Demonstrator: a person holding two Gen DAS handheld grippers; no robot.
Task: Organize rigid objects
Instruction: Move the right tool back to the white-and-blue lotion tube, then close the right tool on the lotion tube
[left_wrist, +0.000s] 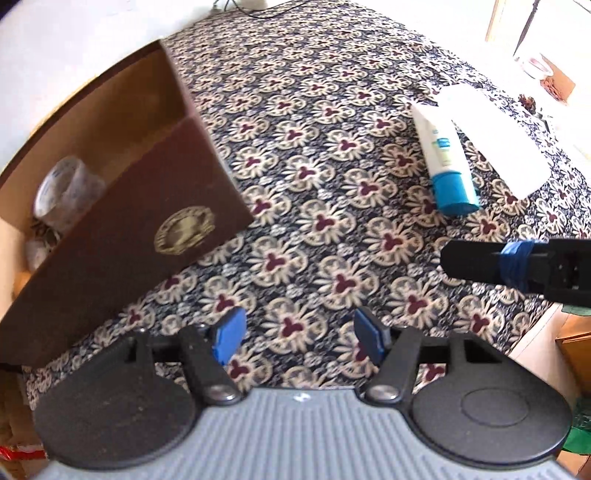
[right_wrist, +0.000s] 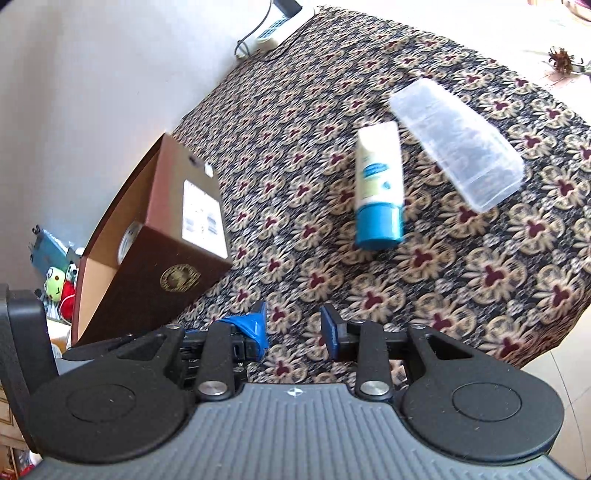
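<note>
Two grippers hover over the patterned counter (right_wrist: 480, 280), both empty with jaws apart: left gripper (left_wrist: 299, 341), right gripper (right_wrist: 293, 328). White tube with blue cap (right_wrist: 378, 186) lies flat well ahead of the right jaws, just beside a clear plastic case (right_wrist: 458, 144). Open brown box (left_wrist: 122, 229) sits ahead-left; inside it, a tape roll (left_wrist: 61, 190).
</note>
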